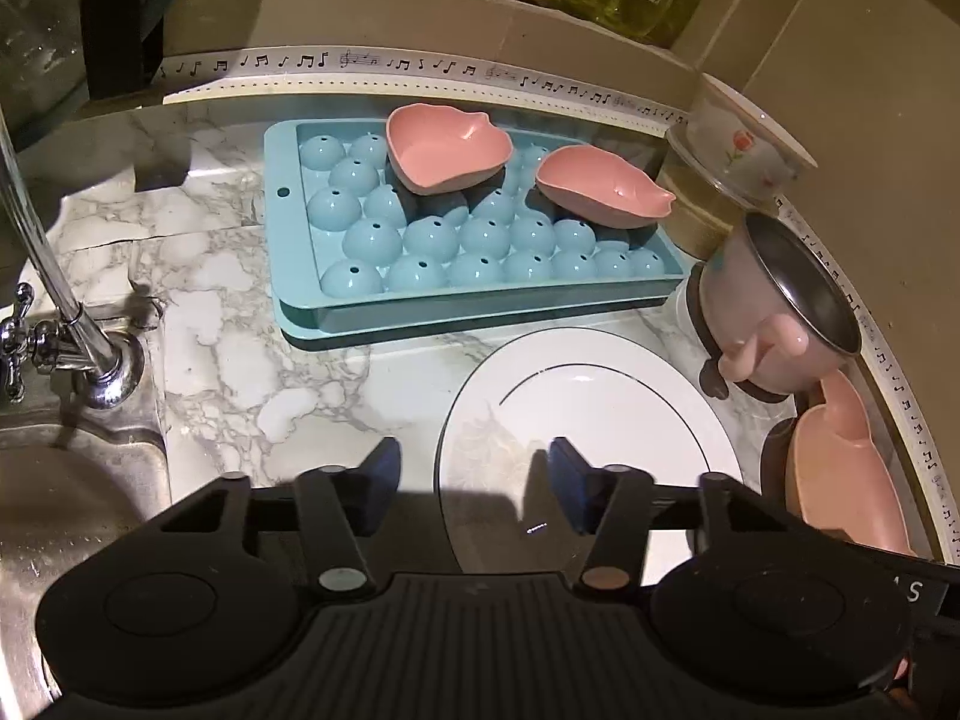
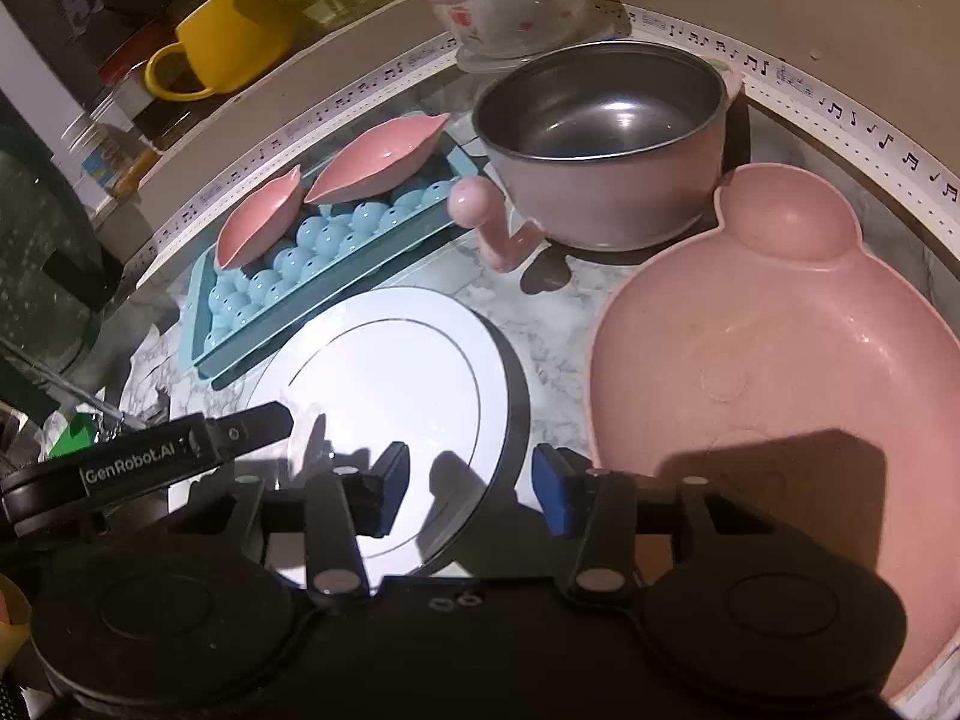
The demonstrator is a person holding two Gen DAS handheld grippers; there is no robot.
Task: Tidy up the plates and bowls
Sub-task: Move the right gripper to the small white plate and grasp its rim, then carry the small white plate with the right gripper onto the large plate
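Both grippers apart, holding nothing: left gripper (image 1: 474,483) and right gripper (image 2: 465,489) both hover over the plate (image 2: 384,396), flat on the table (image 1: 240,312) betw. ice tray (image 1: 474,300) and pink dish (image 2: 780,396). Risks: flat rim hard to pinch, may skid into the pot (image 2: 606,138); grippers could collide.

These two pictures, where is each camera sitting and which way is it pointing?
Left wrist: rides on the left gripper, looking forward and down past its open fingers at the white plate, the blue ice tray and the faucet.
Right wrist: rides on the right gripper, fingers open above the same plate, facing the big pink dish and metal-lined pot; the left gripper pokes in at left.
Shared: plate, tray, pot, and two small pink bowls on the tray.
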